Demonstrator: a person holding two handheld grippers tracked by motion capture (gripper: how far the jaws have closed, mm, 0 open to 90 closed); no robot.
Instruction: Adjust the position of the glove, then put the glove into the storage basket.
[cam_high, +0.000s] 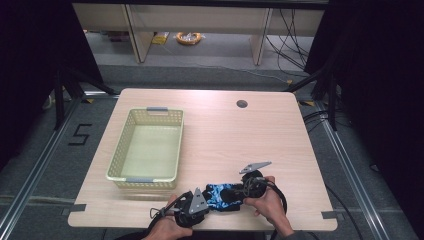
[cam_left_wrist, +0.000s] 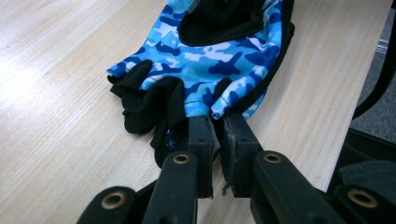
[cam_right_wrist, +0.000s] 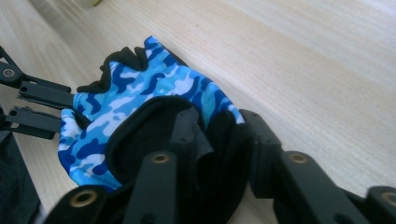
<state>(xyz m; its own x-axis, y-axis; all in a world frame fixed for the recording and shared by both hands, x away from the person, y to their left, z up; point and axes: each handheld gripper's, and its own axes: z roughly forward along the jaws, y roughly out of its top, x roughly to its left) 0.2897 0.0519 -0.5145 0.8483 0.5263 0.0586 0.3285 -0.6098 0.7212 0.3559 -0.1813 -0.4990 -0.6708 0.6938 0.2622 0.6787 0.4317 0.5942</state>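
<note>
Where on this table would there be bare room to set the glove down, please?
The broad stretch of table right of the basket, up to the round hole, is free. The right edge is bare too. The near edge is crowded: both claws, left and right, sit on the glove there. The basket's inside is also empty.

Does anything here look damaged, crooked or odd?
Nothing stands out. The blue camouflage fingerless glove lies whole at the wooden table's near edge, and the pale yellow plastic basket sits square.
</note>
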